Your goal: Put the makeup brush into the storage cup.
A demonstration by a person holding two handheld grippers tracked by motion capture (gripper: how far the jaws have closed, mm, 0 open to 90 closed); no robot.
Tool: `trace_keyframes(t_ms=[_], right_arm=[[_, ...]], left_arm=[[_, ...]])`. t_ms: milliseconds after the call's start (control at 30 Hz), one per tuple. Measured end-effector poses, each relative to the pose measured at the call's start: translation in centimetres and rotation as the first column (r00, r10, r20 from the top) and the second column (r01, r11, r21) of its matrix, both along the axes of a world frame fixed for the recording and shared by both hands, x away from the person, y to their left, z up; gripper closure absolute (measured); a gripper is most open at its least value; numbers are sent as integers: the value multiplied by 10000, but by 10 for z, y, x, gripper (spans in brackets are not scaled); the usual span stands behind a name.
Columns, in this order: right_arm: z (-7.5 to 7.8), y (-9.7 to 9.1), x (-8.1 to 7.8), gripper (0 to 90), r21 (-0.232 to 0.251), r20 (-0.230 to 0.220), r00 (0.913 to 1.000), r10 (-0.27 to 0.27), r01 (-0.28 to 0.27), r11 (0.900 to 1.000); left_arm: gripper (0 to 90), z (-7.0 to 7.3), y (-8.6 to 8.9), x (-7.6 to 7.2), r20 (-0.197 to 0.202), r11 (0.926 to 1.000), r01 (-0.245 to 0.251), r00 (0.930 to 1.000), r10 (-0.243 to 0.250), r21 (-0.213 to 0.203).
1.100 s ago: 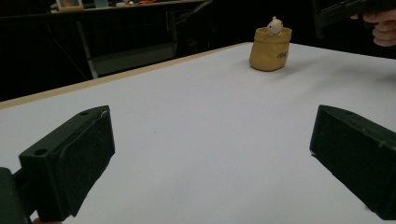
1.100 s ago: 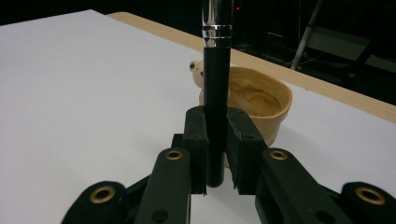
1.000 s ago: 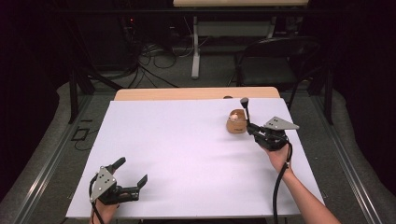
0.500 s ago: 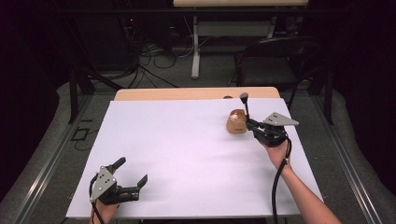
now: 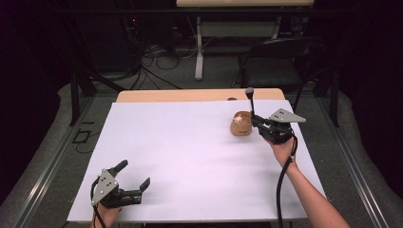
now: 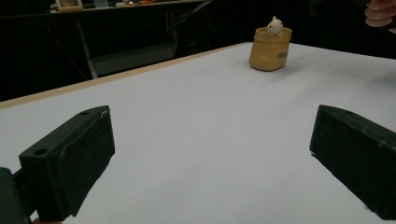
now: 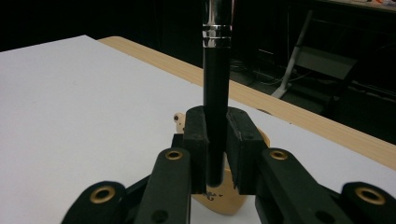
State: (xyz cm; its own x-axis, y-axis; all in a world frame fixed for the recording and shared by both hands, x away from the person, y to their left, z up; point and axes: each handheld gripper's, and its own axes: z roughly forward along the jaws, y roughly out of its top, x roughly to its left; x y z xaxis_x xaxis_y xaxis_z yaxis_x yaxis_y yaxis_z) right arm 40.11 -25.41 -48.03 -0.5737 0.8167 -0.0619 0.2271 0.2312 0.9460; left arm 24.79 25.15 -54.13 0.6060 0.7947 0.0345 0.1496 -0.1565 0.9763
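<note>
Right gripper (image 5: pixel 255 119) clenched on a black brush (image 7: pixel 216 84), upright (silver band near the top), just beside the small tan bag (image 5: pixel 241 124) at the far right of the white table (image 5: pixel 190 156). Left gripper (image 5: pixel 133 176) released, resting near corner.

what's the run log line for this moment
right gripper: shut on black brush | beside tan pouch | left gripper: open, empty

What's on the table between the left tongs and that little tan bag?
Nothing: in the left gripper view, bare white tabletop runs from the open left tongs up to the tan bag. The high view shows the same empty stretch.
</note>
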Motion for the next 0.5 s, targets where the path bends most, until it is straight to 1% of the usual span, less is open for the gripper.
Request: trace_keyframes(t_ms=[300, 367, 500], right_arm=[[5, -2, 8, 794, 102, 76, 9999, -113, 112, 9999], [6, -2, 9, 793, 52, 159, 9998, -153, 152, 9999], [4, 0, 13, 793, -116, 136, 9998, -172, 174, 9998]], left_arm=[[0, 0, 0, 0, -19, 10000, -11, 10000, 11, 4], [0, 0, 0, 0, -12, 10000, 7, 10000, -7, 36], [0, 0, 0, 0, -19, 10000, 18, 10000, -18, 33]])
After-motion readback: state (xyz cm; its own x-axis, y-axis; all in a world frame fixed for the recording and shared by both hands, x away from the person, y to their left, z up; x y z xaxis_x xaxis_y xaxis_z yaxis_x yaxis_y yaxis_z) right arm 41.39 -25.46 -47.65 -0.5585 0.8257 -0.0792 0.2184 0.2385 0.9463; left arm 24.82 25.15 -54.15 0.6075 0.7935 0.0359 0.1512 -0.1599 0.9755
